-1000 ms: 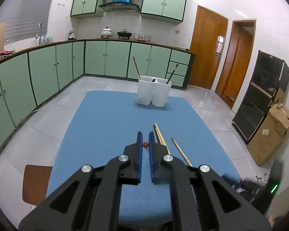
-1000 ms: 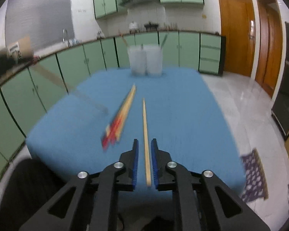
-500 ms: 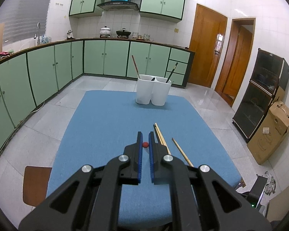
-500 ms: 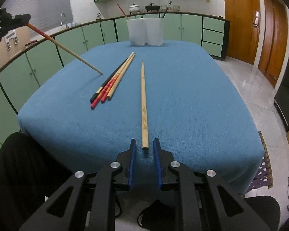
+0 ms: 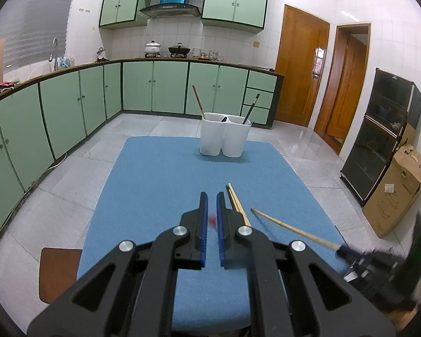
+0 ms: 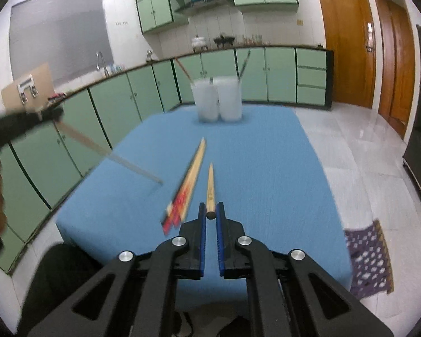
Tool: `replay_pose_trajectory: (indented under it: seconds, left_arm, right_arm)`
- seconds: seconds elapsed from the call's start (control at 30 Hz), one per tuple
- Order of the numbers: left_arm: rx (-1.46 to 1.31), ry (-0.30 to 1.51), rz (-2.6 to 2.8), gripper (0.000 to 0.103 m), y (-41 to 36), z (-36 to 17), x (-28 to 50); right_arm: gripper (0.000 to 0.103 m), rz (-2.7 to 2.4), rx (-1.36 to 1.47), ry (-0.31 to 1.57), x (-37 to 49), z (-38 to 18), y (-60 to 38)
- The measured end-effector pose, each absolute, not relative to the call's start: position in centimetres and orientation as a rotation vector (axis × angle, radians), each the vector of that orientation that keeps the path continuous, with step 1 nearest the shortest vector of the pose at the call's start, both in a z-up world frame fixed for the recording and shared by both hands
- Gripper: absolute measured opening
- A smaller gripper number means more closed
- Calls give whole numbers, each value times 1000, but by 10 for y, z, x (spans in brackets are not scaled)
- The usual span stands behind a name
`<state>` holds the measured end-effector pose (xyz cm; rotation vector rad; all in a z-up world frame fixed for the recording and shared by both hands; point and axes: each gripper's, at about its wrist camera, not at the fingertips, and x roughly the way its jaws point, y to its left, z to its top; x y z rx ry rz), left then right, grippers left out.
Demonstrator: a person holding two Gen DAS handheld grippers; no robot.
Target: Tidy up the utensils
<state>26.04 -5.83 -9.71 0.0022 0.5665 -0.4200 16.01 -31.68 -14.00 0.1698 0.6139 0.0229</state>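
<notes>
A white two-part holder (image 5: 225, 134) (image 6: 217, 102) with a few utensils in it stands at the far end of the blue table (image 5: 154, 182). My left gripper (image 5: 212, 196) (image 6: 53, 115) is shut on a red-ended chopstick (image 5: 212, 220) (image 6: 106, 151) whose tip slants down to the cloth. Several chopsticks (image 5: 237, 202) (image 6: 190, 179) lie bundled mid-table. My right gripper (image 6: 210, 206) (image 5: 348, 252) is closing its jaws on the near end of a plain wooden chopstick (image 6: 210, 185) (image 5: 289, 229). That chopstick is raised off the cloth at the held end.
Green cabinets run along the left and the back. A brown stool (image 5: 57, 269) stands left of the table. A black cabinet (image 5: 379, 129) and a cardboard box (image 5: 398, 191) are on the right, and a patterned rug (image 6: 367, 261) lies on the floor.
The right gripper has closed on the end of the wooden chopstick and risen, lifting it off the cloth. The left gripper and its chopstick have stayed put.
</notes>
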Motion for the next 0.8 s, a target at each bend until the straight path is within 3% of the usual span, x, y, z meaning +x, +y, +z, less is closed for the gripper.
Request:
replay_pose_trajectory:
  seconds: [0.3,0.47,0.63,0.8]
  left_arm:
    - [-3,585,-431,5,-54,-97,274]
    - [-54,616,-444,10,-14,-124,248]
    - [-144,774,-401,11,26,-178,221]
    - [-278,842,-385,11,45,-198,210]
  right_arm:
    - [7,50,94,565,201,-68,-317]
    - [7,47,102,560,204,-70,-322]
    - [7,43,125,555,196,-76,-328]
    - [7,31,146,567,197,-75,-336]
